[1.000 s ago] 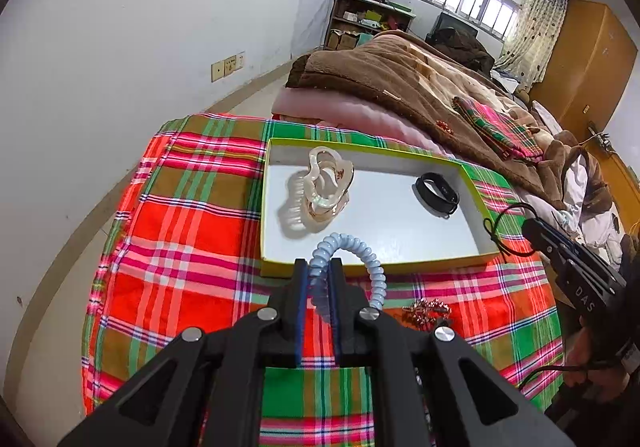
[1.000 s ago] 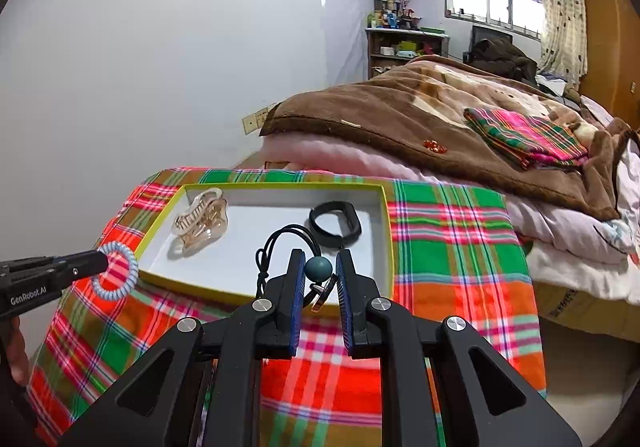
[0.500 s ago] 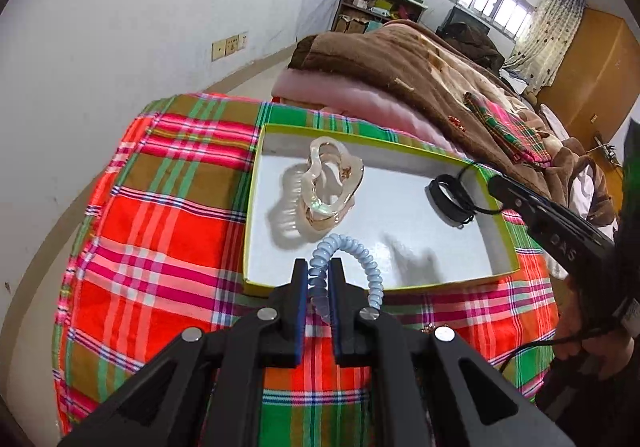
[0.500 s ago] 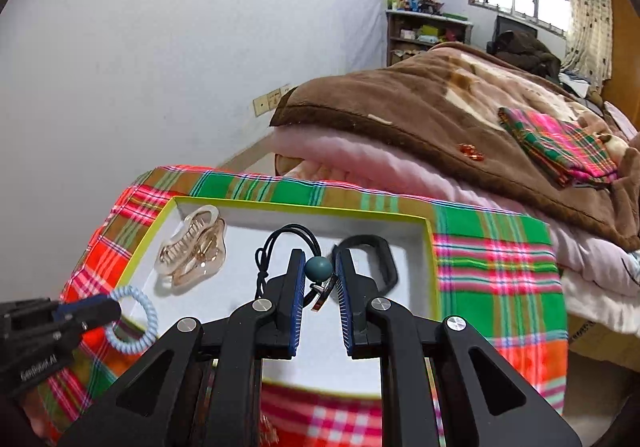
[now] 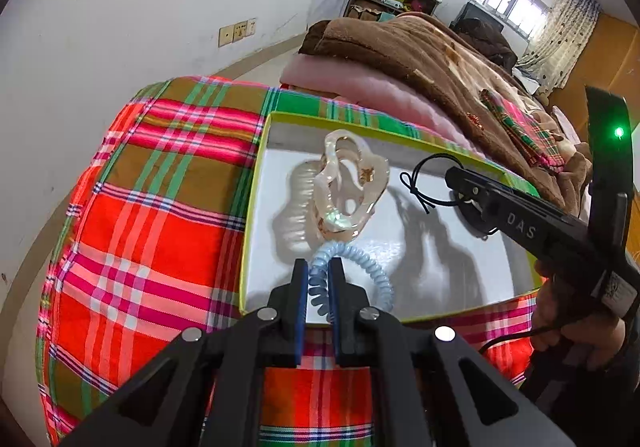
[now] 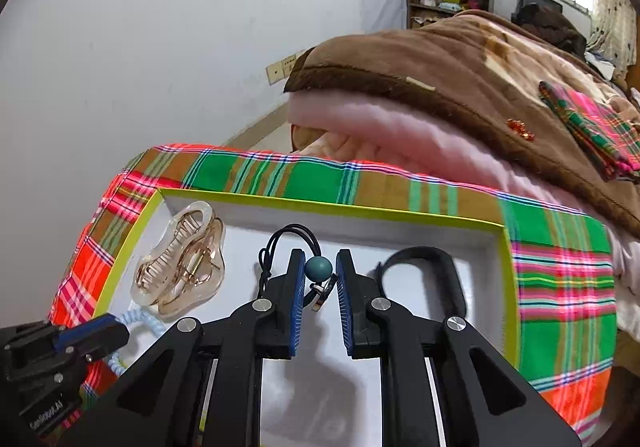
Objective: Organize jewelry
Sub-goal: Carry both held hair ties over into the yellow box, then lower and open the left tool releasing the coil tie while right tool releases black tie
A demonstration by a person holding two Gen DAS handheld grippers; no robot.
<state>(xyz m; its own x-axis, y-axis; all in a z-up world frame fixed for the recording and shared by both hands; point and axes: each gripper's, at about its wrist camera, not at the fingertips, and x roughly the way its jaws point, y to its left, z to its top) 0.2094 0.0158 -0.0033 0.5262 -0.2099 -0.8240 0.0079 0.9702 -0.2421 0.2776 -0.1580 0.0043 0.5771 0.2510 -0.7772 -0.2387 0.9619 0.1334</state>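
Grippers are both hovering over the white tray (image 6: 505,247) for drop-off, the left gripper (image 5: 319,273) clamping a blue coil tie (image 5: 370,273), the right gripper (image 6: 319,279) pinching a teal-bead cord (image 6: 319,268) beside the clear hair clip (image 6: 182,259).

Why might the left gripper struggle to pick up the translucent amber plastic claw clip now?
Probably it cannot yet: the left gripper is shut on the pale blue spiral hair tie, so its jaws are occupied, though the translucent amber plastic claw clip lies unobstructed just ahead in the white tray.
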